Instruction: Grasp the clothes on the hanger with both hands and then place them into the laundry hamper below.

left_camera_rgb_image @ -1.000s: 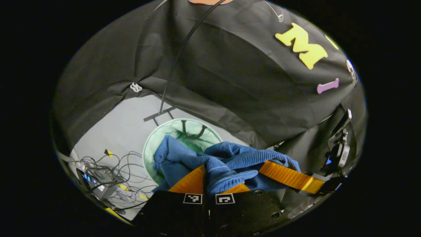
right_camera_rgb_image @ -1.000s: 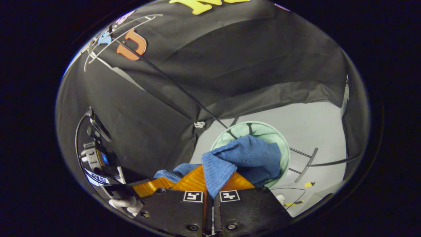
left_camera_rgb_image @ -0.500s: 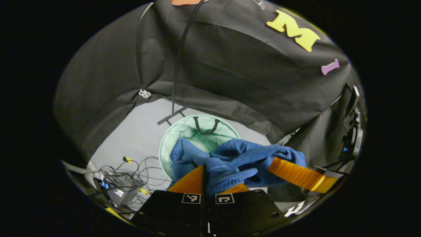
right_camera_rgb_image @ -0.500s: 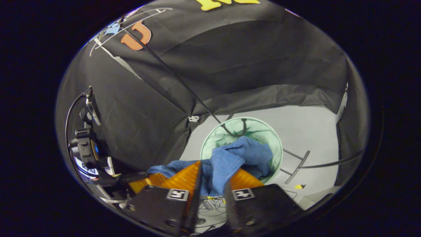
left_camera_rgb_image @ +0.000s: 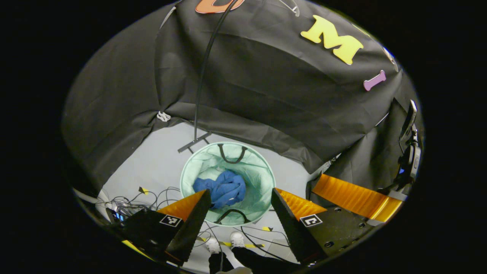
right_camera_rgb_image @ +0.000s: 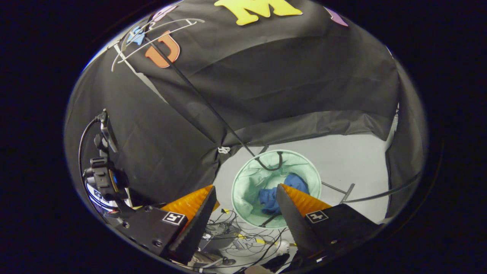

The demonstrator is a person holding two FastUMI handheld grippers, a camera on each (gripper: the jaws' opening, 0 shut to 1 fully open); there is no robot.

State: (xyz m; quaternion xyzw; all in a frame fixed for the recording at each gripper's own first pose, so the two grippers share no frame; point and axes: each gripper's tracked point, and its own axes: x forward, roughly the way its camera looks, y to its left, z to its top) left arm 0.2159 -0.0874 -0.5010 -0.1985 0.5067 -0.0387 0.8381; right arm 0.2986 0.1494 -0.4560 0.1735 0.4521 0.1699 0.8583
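Left gripper view: rides on the left gripper, held high, facing steeply down onto the laundry hamper on the grey floor, well below. Right gripper view: rides on the right gripper, likewise high and downward-facing, with the hamper farther off. Shared: the hamper, the floor, the black stand pole and the cloth wall.

Stand pole rises beside hamper.
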